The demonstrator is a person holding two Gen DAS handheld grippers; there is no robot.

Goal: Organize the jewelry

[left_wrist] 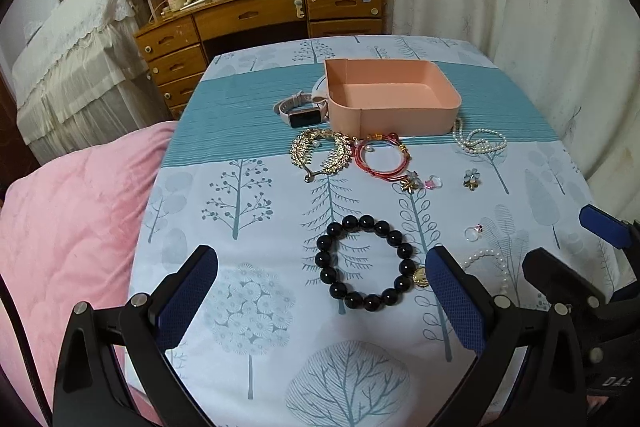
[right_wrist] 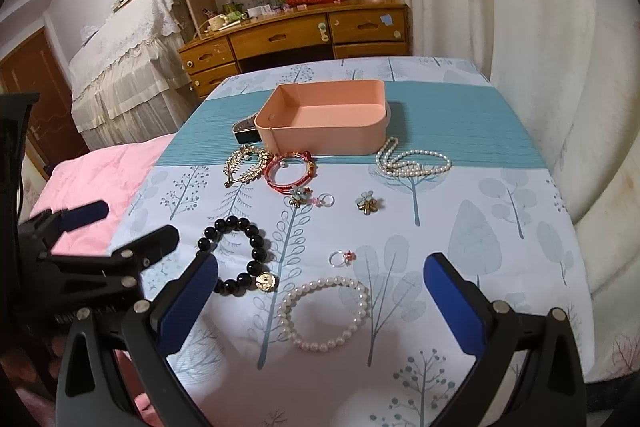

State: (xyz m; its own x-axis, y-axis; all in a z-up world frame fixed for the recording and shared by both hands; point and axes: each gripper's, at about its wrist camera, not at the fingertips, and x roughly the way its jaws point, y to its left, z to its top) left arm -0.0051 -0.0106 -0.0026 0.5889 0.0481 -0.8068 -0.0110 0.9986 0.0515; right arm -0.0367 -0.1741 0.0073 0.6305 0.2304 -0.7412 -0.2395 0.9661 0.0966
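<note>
Lying on the tree-printed tablecloth (left_wrist: 256,211), all the jewelry is outside the pink box (left_wrist: 390,99), which looks empty. From left to right there are a smartwatch (left_wrist: 300,113) touching the box's left wall, a gold leaf hair comb (left_wrist: 320,155), a red cord bracelet (left_wrist: 380,157), small flower charms (right_wrist: 368,203), and a long pearl necklace (right_wrist: 412,163) at the box's right corner. Nearer to the cameras lie a black bead bracelet (left_wrist: 366,263), a small ring (right_wrist: 340,258) and a white pearl bracelet (right_wrist: 324,313).

I judge the bead bracelets to be light, smooth and floppy on their cords, so they may roll or slip; pinching across one side of the loop seems safest. The ring is tiny and hard to catch.

The left gripper (left_wrist: 320,291) is spread wide, holds nothing, and frames the black bead bracelet. The right gripper (right_wrist: 320,291) is equally wide and empty, with the white pearl bracelet between its fingers, not touched.
</note>
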